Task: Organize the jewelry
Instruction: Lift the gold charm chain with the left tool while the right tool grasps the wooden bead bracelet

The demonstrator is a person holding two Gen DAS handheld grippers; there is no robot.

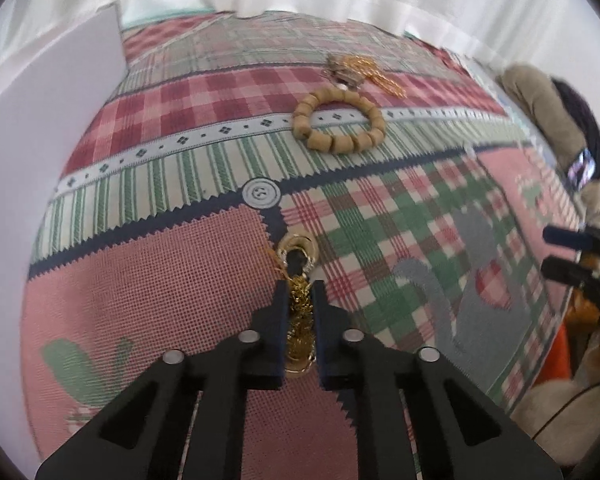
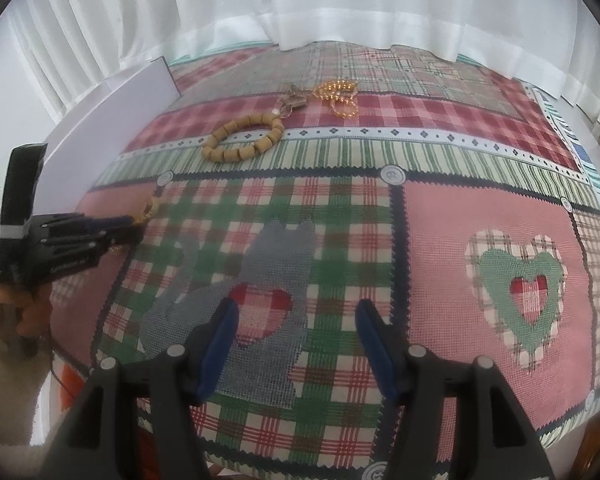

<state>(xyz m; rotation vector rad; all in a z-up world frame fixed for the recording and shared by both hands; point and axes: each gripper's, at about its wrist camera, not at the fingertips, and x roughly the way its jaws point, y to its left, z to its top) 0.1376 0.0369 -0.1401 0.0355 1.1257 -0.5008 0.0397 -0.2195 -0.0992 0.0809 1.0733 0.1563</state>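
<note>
My left gripper (image 1: 299, 286) is shut on a gold chain piece (image 1: 300, 320) with gold rings (image 1: 299, 250) at its end, low over the patchwork cloth; it also shows in the right wrist view (image 2: 134, 222). A wooden bead bracelet (image 1: 338, 120) lies further back, also in the right wrist view (image 2: 242, 136). Behind it lie a bronze clasp piece (image 1: 340, 70) and a gold bead chain (image 1: 374, 70), seen in the right wrist view as clasp (image 2: 294, 100) and chain (image 2: 338, 96). My right gripper (image 2: 296, 312) is open and empty above the cloth's grey cat patch.
A white box wall (image 1: 40, 128) stands along the left edge, also in the right wrist view (image 2: 112, 120). The patchwork tablecloth (image 2: 440, 240) covers the table. White curtains (image 2: 340, 4) hang behind. The right gripper shows at the left wrist view's right edge (image 1: 556, 252).
</note>
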